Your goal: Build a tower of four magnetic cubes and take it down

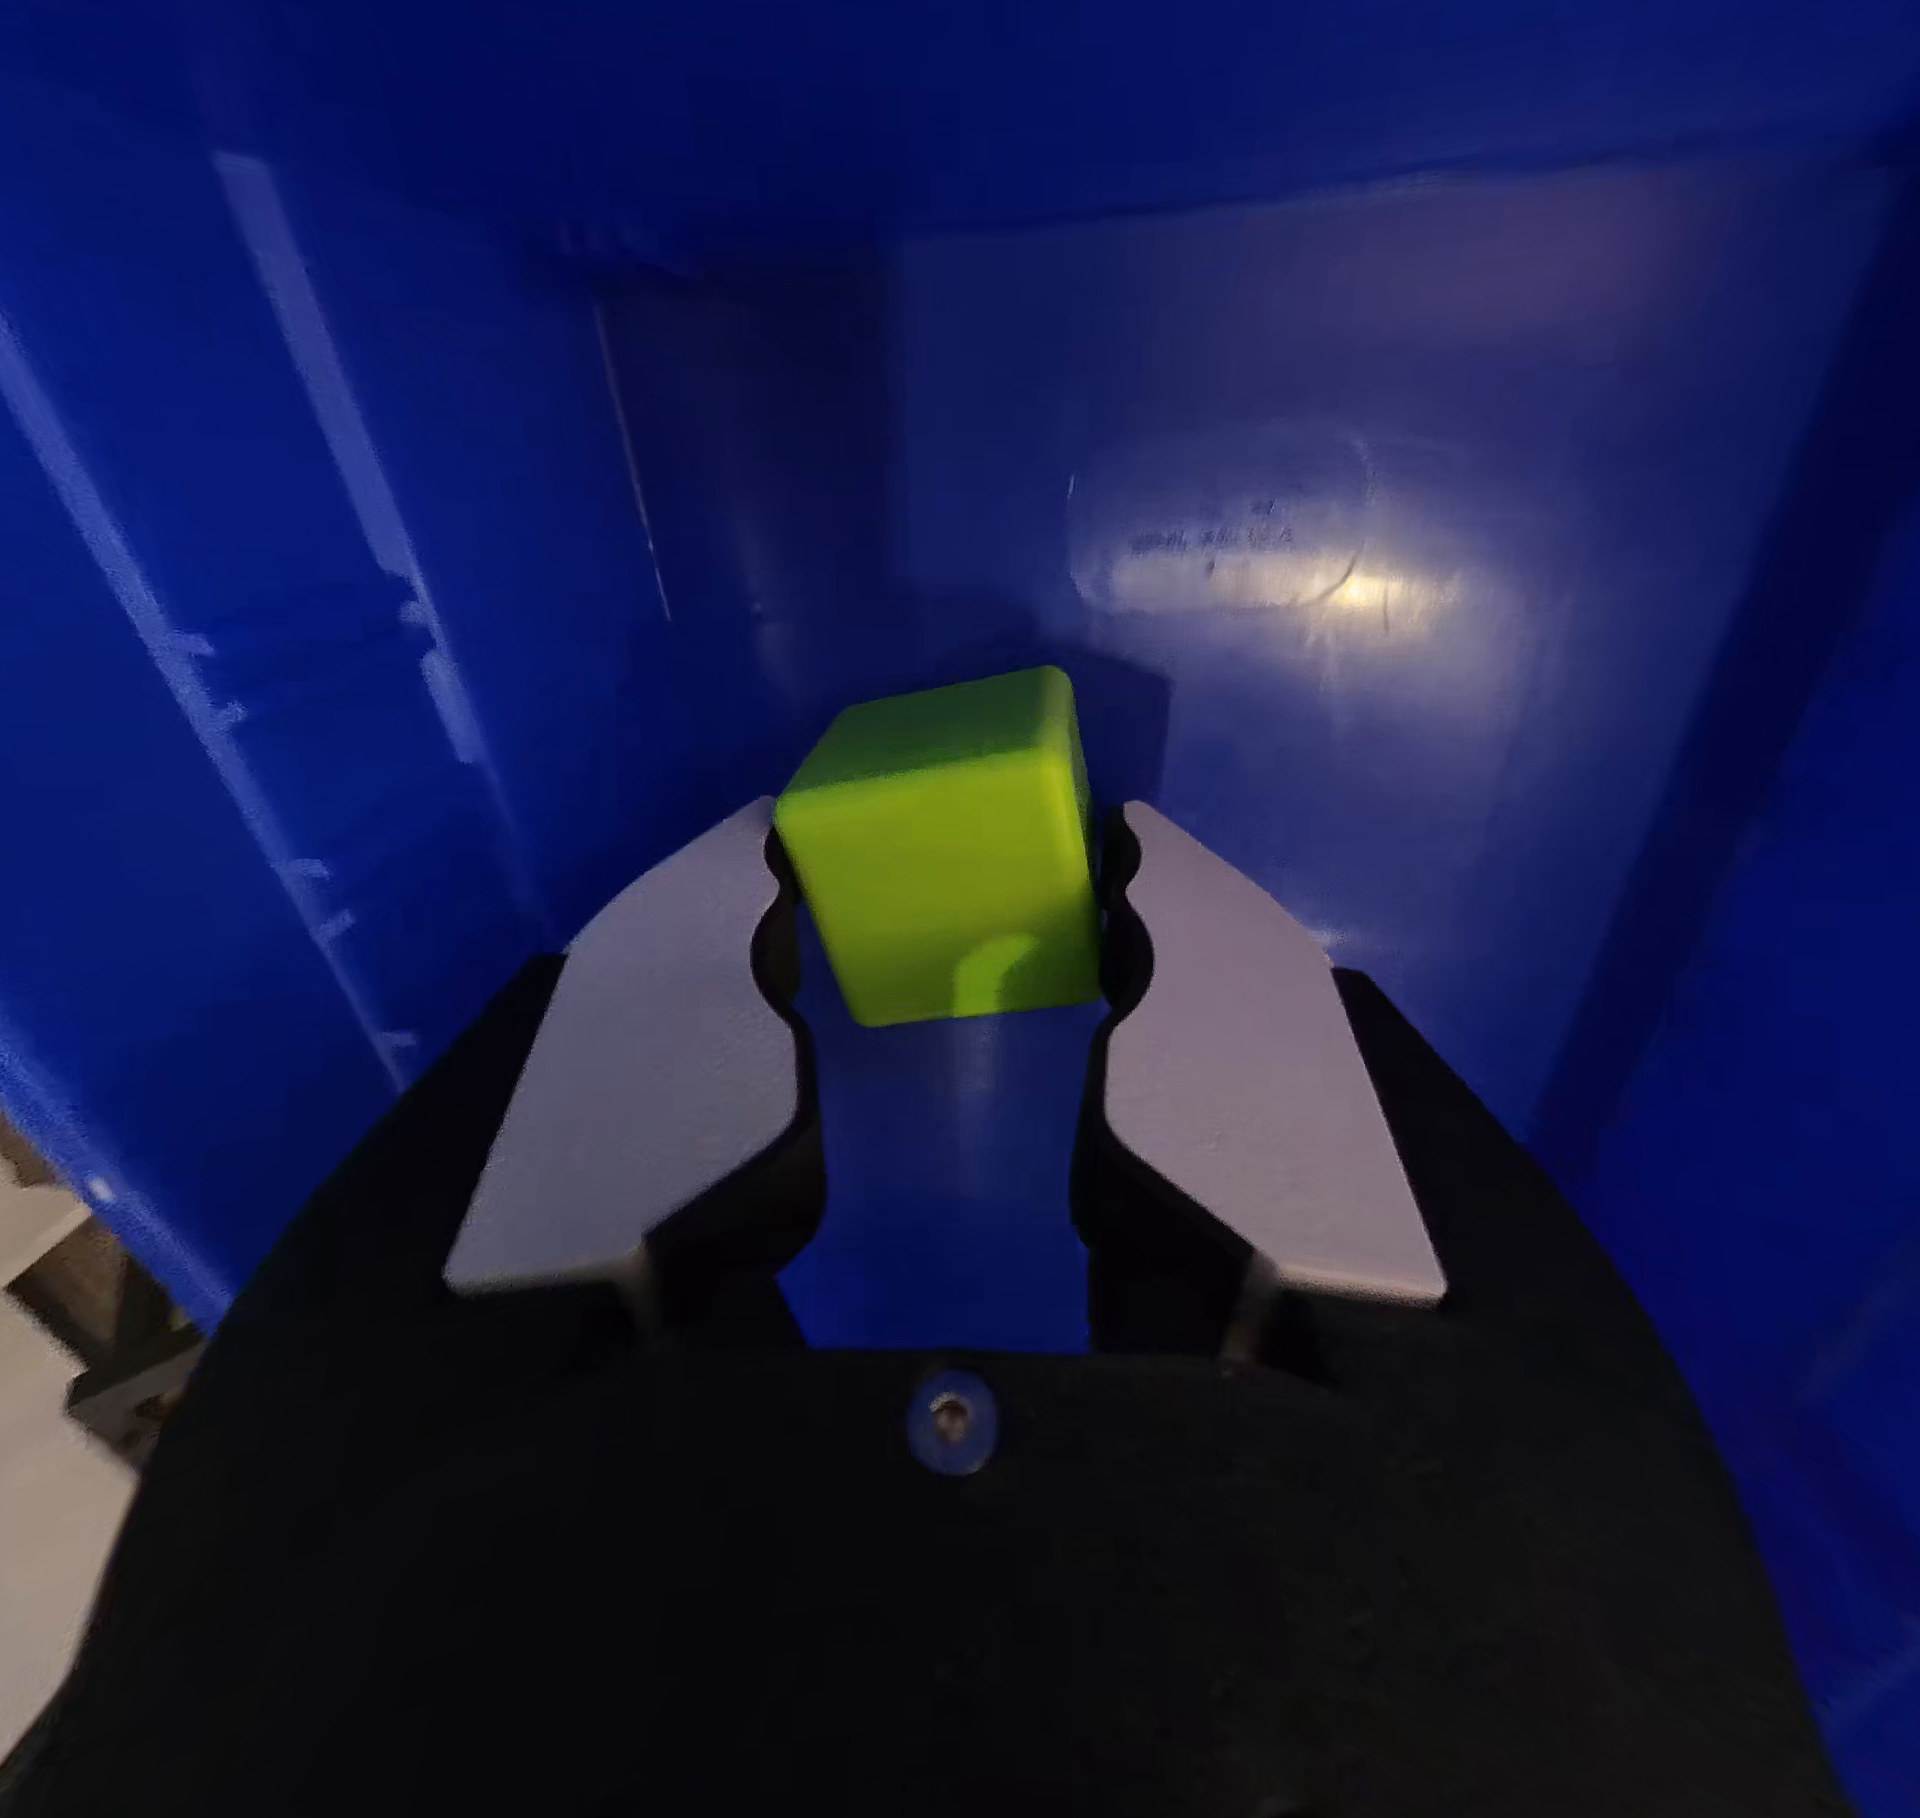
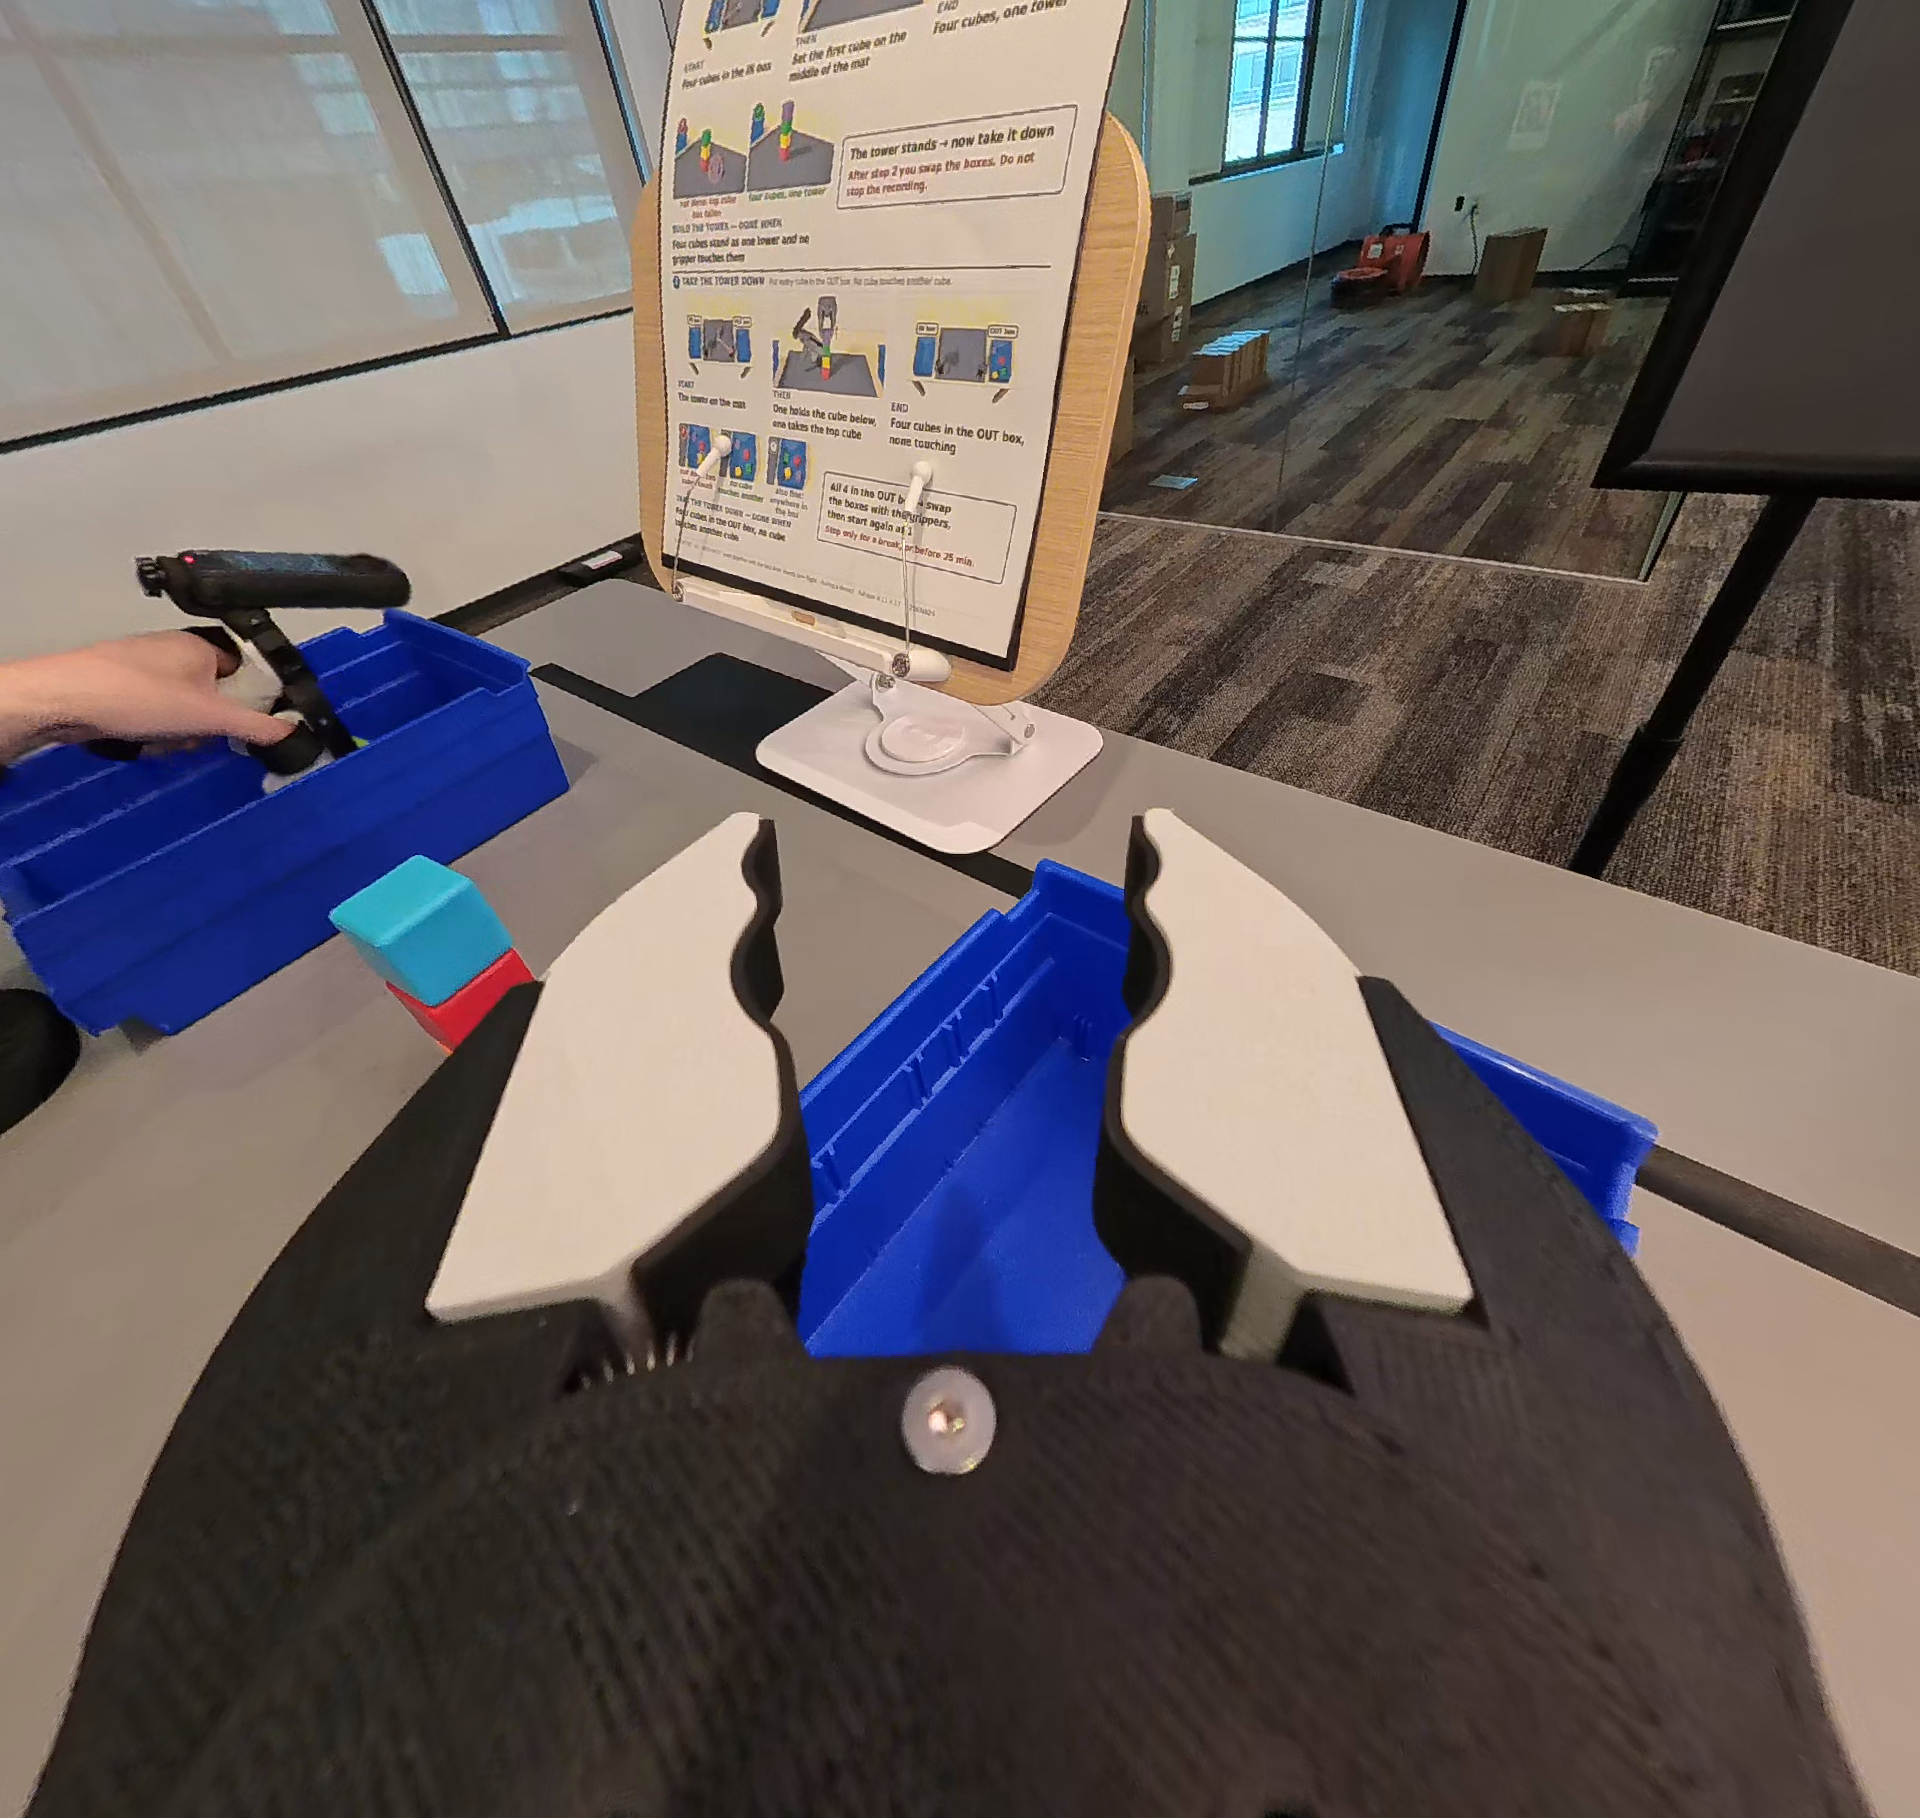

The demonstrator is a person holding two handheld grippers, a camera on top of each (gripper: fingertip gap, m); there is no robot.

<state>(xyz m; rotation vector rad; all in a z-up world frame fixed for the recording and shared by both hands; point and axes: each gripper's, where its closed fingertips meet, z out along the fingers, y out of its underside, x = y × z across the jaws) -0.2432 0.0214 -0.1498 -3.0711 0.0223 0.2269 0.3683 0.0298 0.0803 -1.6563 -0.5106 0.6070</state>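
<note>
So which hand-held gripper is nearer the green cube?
Left. The left hand-held gripper is inside a blue bin, fingers on both sides of the green cube. The right hand-held gripper hangs open above another blue bin.

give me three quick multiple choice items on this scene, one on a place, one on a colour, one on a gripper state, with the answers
1. Where is the green cube?
A. on the mat
B. between the left gripper's fingers, inside a blue bin
C. on top of the stack

2. What colour is the cube on top of the red cube?
A. teal
B. yellow
C. green

3. How is the right gripper?
A. shut on a cube
B. open, holding nothing
C. shut on a bin rim

Answers:
1. B: the left wrist view shows blue bin walls all round the cube, which sits between the fingers.
2. A: a teal cube sits on the red one.
3. B: its fingers stand apart over the near bin, with nothing between them.
</note>
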